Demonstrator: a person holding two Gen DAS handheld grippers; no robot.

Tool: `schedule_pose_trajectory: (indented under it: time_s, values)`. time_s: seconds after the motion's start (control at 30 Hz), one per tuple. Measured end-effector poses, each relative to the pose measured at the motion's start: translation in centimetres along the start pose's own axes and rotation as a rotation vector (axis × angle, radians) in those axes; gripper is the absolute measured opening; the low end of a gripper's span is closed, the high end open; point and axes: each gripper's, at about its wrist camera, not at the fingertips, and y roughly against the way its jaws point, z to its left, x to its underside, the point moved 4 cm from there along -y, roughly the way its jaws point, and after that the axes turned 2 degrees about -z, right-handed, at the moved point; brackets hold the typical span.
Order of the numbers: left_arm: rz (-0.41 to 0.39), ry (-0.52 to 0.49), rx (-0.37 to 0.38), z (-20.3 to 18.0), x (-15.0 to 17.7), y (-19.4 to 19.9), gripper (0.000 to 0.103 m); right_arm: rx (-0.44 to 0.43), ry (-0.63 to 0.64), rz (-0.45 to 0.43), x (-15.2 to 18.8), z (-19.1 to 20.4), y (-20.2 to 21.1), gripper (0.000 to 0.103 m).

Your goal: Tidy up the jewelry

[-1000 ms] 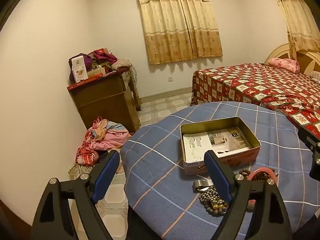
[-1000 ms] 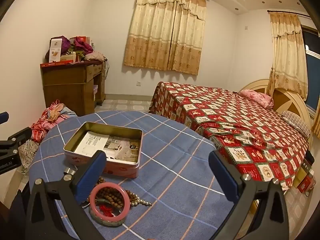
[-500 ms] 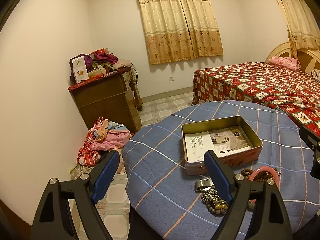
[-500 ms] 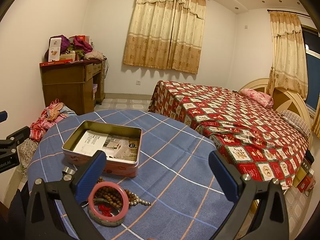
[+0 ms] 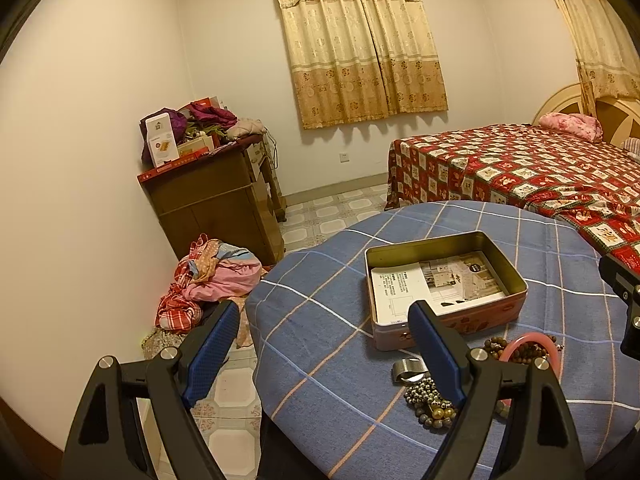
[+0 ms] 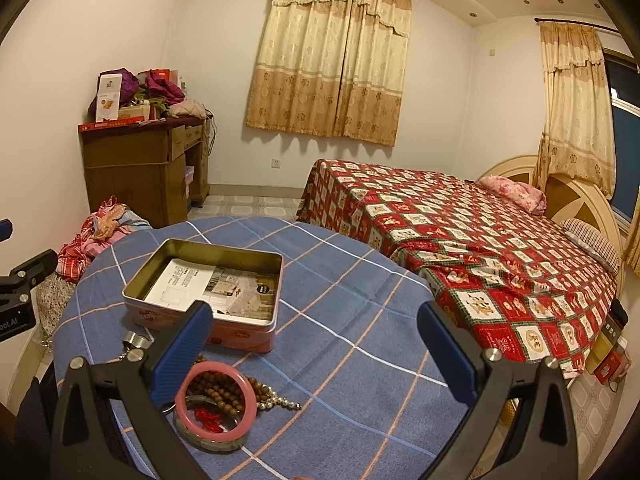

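I see a bedroom with a bed (image 6: 472, 232) under a red patchwork cover at 2 o'clock and a wooden cabinet (image 6: 136, 172) at 10 o'clock against the wall. Nearer me is the round table (image 6: 360, 320) in a blue checked cloth; its right half lies bare out to the rim, while its left edge drops to tiled floor and a heap of clothes (image 5: 212, 276). An open tin box (image 6: 208, 292) with printed paper inside sits left of the table's middle. The jewelry lies at its near side: a pink bangle (image 6: 216, 400) ringing brown wooden beads (image 6: 218, 386), a pearl strand (image 6: 280, 400), a metallic bead cluster (image 5: 426, 394) and a silver ring (image 6: 134, 340). My left gripper (image 5: 324, 344) straddles the table's left edge, fingers spread wide, holding nothing. My right gripper (image 6: 316, 340) hovers over the near rim, fingers equally wide and empty, its left finger just beside the bangle.
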Motion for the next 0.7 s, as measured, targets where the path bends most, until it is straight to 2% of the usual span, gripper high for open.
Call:
schedule_pose_trajectory:
  time_s: [0.7]
  values:
    - [0.0, 0.0, 0.0, 0.0, 0.0, -0.11, 0.086, -0.004, -0.002, 0.005, 0.71, -0.47, -0.4, 0.103]
